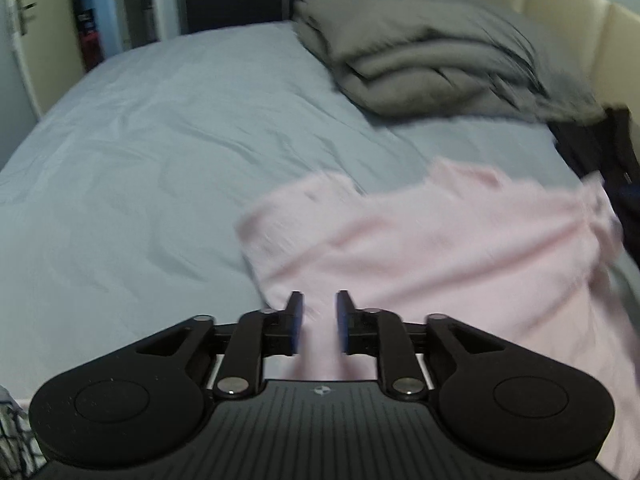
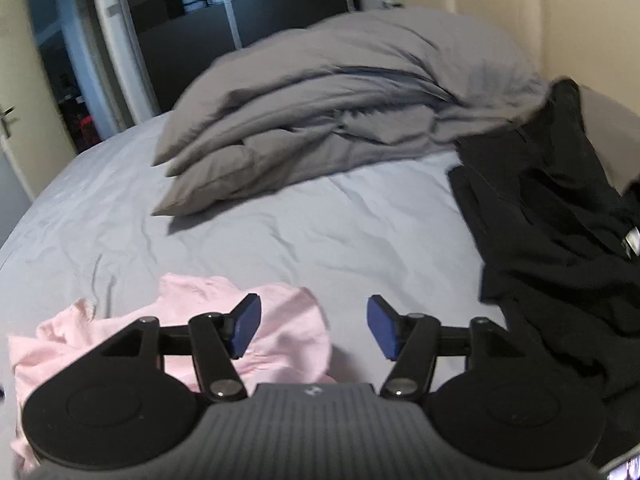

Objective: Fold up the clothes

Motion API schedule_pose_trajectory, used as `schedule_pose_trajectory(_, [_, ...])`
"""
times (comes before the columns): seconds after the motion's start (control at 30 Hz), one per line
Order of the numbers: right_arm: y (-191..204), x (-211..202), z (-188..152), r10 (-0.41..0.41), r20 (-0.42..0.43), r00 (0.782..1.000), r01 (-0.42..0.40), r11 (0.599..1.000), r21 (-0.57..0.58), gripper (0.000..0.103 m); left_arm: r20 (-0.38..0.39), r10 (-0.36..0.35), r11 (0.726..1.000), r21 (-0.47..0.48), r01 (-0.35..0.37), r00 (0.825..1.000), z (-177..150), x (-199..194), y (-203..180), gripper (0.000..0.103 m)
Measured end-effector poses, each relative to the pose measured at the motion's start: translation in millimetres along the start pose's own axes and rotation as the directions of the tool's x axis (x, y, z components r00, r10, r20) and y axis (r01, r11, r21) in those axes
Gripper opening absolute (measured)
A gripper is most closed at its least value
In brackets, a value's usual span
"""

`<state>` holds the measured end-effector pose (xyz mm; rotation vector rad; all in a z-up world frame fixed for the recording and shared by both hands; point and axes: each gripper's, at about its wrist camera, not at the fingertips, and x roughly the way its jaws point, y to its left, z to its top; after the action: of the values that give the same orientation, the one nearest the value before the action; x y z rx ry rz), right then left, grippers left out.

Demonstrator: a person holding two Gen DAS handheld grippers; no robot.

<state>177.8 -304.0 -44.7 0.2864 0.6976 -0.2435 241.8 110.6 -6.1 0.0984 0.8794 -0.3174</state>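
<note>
Folded grey duvet [image 2: 332, 112] on a pale blue sheet [image 1: 160, 152], cream headboard [image 1: 560, 4] behind.

The pink garment [image 1: 440, 248] is soft matt cloth, lightly creased. The bed sheet [image 1: 140, 168] is smooth pale grey-blue fabric with fine wrinkles. The folded duvet [image 2: 320, 112] is matt grey cloth. The black clothes [image 2: 560, 232] are dull dark fabric. The left gripper [image 1: 319, 322] and right gripper [image 2: 314, 328] are matt black plastic with shiny metal rivets and blue rubbery-looking fingers [image 2: 246, 326].
</note>
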Motion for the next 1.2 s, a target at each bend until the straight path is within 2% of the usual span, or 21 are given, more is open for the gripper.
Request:
schedule_pose_trajectory(0.07, [4, 2, 0, 0.027, 0.004, 1.0, -0.027, 1.0, -0.011, 0.062, 0.024, 0.006, 0.998, -0.062, -0.004, 1.0, 8, 6, 14, 0.024])
schedule_pose_trajectory(0.13, [5, 8, -1, 0.044, 0.003, 0.999, -0.044, 0.999, 0.003, 0.062, 0.052, -0.018, 0.992, -0.127, 0.025, 0.998, 17, 15, 25, 0.027])
schedule_pose_trajectory(0.23, [7, 19, -3, 0.041, -0.016, 0.999, -0.041, 0.999, 0.009, 0.062, 0.045, -0.041, 0.986, -0.161, 0.047, 0.998, 27, 33, 29, 0.052])
schedule_pose_trajectory(0.33, [7, 36, -9, 0.066, -0.059, 0.996, -0.065, 0.998, 0.02, 0.056, 0.01, 0.002, 0.991, -0.133, -0.001, 1.0, 27, 53, 25, 0.052])
schedule_pose_trajectory(0.4, [6, 47, -15, 0.081, -0.103, 0.991, -0.078, 0.996, 0.031, 0.029, -0.021, 0.021, 0.99, -0.139, -0.024, 1.0, 25, 65, 28, 0.048])
schedule_pose_trajectory(0.47, [4, 58, -22, 0.089, -0.145, 0.985, -0.085, 0.996, 0.039, 0.026, -0.057, 0.013, 0.987, -0.161, -0.022, 0.998, 23, 78, 33, 0.029])
schedule_pose_trajectory(0.57, [0, 71, -32, 0.08, -0.187, 0.979, -0.073, 0.996, 0.047, 0.026, -0.104, 0.06, 0.985, -0.153, -0.076, 0.993, 18, 96, 37, 0.022])
schedule_pose_trajectory(0.67, [-6, 82, -41, 0.071, -0.22, 0.973, -0.058, 0.996, 0.063, 0.026, -0.126, 0.094, 0.986, -0.122, -0.11, 0.988, 9, 109, 38, 0.022])
schedule_pose_trajectory(0.77, [-9, 90, -47, 0.053, -0.236, 0.97, -0.04, 0.998, 0.058, 0.026, -0.114, 0.106, 0.988, -0.098, -0.118, 0.988, 3, 110, 38, 0.022])
schedule_pose_trajectory(0.87, [-9, 89, -46, 0.008, -0.228, 0.974, -0.002, 1.0, 0.027, 0.026, -0.11, 0.131, 0.987, -0.079, -0.14, 0.985, 4, 107, 38, 0.022])
schedule_pose_trajectory(1.0, [-17, 82, -40, -0.059, -0.192, 0.98, 0.065, 0.998, 0.024, 0.032, -0.105, 0.215, 0.969, -0.099, -0.225, 0.971, 5, 98, 43, 0.022])
schedule_pose_trajectory(1.13, [-30, 71, -35, -0.034, -0.182, 0.983, 0.051, 0.994, 0.092, 0.032, -0.103, 0.225, 0.96, -0.149, -0.238, 0.969, 1, 78, 52, 0.022])
schedule_pose_trajectory(1.2, [-30, 65, -34, -0.015, -0.176, 0.984, 0.032, 0.995, 0.094, 0.043, -0.099, 0.217, 0.958, -0.171, -0.231, 0.971, -2, 66, 55, 0.023])
